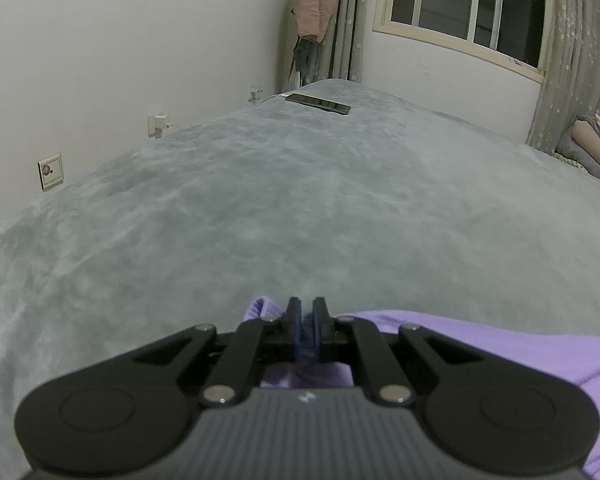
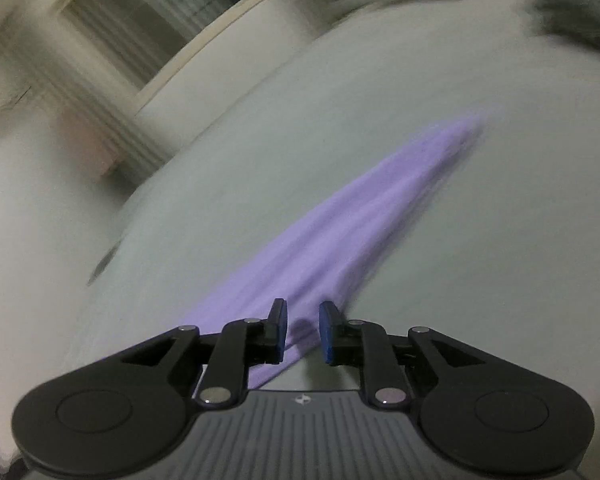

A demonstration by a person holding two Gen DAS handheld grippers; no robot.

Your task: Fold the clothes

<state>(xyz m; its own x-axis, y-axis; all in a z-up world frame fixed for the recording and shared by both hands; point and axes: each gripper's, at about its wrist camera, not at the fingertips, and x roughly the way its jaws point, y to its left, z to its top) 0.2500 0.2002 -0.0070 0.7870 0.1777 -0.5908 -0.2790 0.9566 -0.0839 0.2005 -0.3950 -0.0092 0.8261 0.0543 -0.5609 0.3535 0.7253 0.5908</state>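
The left gripper [image 1: 306, 316] is clamped on a bunched edge of the purple garment [image 1: 480, 344], a fold of cloth pinched between its blue fingers [image 1: 296, 332], with the rest of the fabric trailing off to their right across the grey bed [image 1: 260, 200]. The right gripper [image 2: 303, 328] has its fingers [image 2: 327, 330] apart with a gap between them; the garment runs as a long purple band from just beneath and left of them away up the bed, but the pads do not press on it, and heavy blur leaves finer detail unclear. This looks like an early step: one corner is held and the opposite end is yet to be seized, so the cloth can be stretched flat. The next move probably calls for lowering the right fingers over the near hem and closing there. Room is ample ahead of both grippers; a phone [image 1: 318, 103] lies far ahead of the left fingers near the wall [image 1: 100, 60], well apart from the garment.
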